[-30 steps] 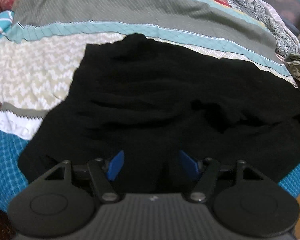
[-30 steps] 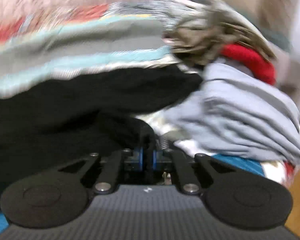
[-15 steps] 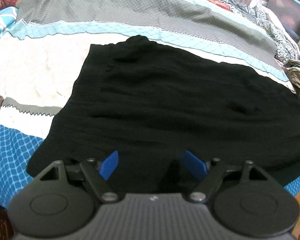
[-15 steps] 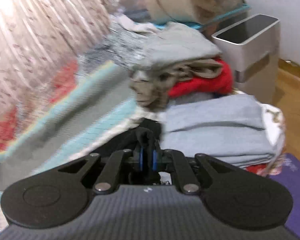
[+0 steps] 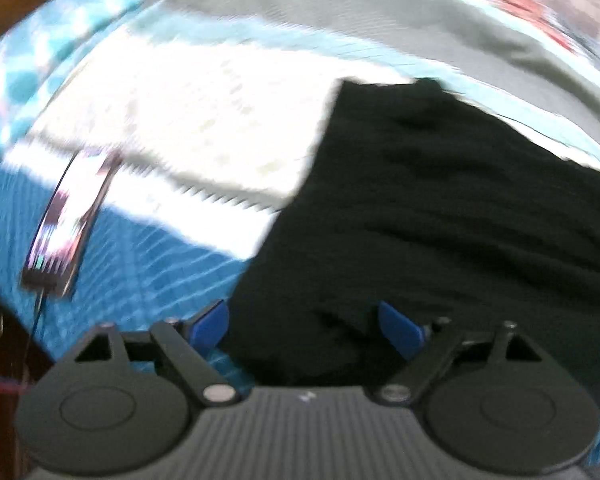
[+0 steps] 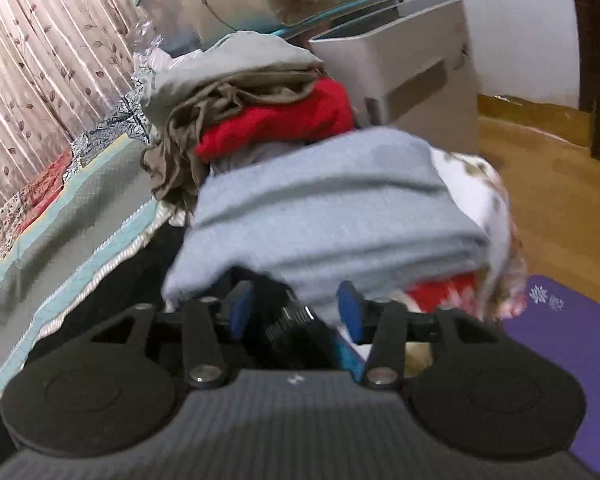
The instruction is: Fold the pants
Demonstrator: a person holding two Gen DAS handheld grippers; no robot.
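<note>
The black pants (image 5: 452, 216) lie spread on the bed, filling the right half of the left wrist view. My left gripper (image 5: 304, 326) is open and empty, its blue pads above the pants' near left corner. In the right wrist view a strip of the black pants (image 6: 140, 268) shows at lower left. My right gripper (image 6: 296, 312) is open, its blue pads apart, with black cloth lying loose between and below them at the pants' right end.
A patterned bedspread (image 5: 204, 120) covers the bed. A phone (image 5: 64, 228) lies at its left edge. A folded grey-blue garment (image 6: 328, 216), a red one (image 6: 284, 120) and olive clothes (image 6: 220, 92) are stacked right of the pants. A grey bin (image 6: 416, 64) and purple mat (image 6: 564, 344) stand beyond.
My right gripper, shut on the black cloth before, has opened and let it go. My left gripper has swung left, bringing the phone into view; it stays open.
</note>
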